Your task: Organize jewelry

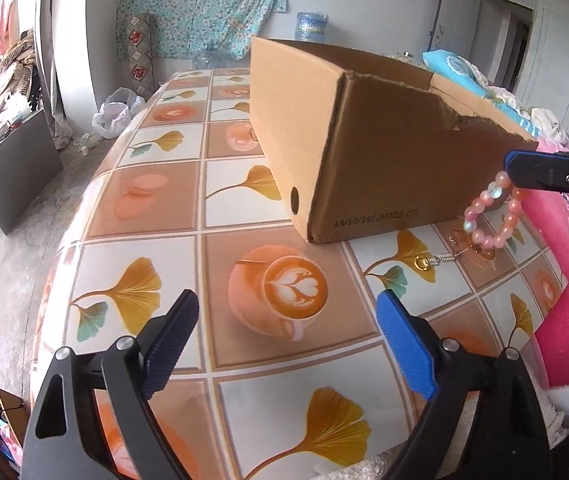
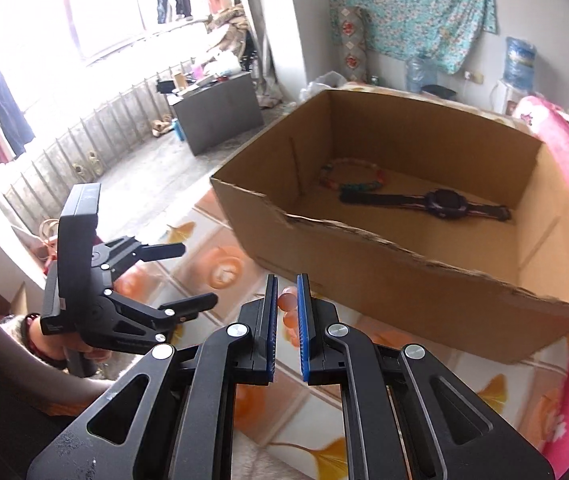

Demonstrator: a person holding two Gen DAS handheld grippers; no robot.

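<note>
The right hand-held gripper (image 2: 286, 308) pinches the bracelet (image 1: 492, 216) beside the box (image 2: 424, 264) for dropping in, while the left hand-held gripper (image 1: 288, 340) waits wide and empty.

Both grippers are built of black, angular linkage arms with triangular cut-outs, joined by round silver screws. The left gripper (image 1: 286, 322) is fitted with one ribbed black pad and one blue pad; the right gripper (image 2: 286, 328) is lined with ribbed blue pads. A black box-shaped block is mounted on the left gripper's body. A dark red beaded band is worn at the left wrist.
</note>
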